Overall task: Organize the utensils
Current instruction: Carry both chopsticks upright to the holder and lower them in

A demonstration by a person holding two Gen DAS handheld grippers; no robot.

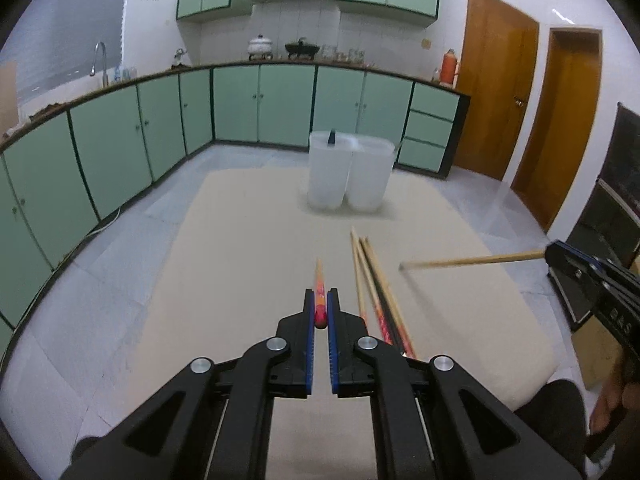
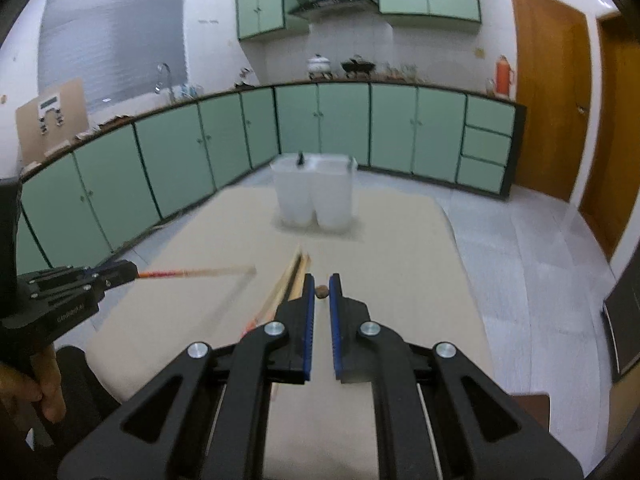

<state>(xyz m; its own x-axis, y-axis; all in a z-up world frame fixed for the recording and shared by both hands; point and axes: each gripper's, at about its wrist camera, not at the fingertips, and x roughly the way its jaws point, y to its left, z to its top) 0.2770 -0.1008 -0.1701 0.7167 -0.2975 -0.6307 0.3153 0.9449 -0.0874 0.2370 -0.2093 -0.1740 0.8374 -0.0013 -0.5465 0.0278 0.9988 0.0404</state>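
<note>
My left gripper [image 1: 320, 300] is shut on a chopstick with a red-orange end [image 1: 319, 292], held above the beige table [image 1: 240, 260]; it also shows in the right wrist view [image 2: 192, 273]. My right gripper [image 2: 321, 284] is shut on a plain wooden chopstick [image 1: 472, 260], seen end-on between its fingers [image 2: 321, 291]. Several more chopsticks [image 1: 374, 280] lie in a bundle on the table between the grippers, also in the right wrist view [image 2: 294, 276]. A white two-part holder [image 1: 348, 174] stands at the table's far end with a dark utensil handle [image 1: 331, 138] in its left part.
Green kitchen cabinets [image 1: 260, 108] run along the left and back. Brown doors [image 1: 496, 92] stand at the right. A dark appliance [image 1: 612, 216] sits by the table's right side. The person's hand [image 2: 44, 384] holds the left gripper's handle.
</note>
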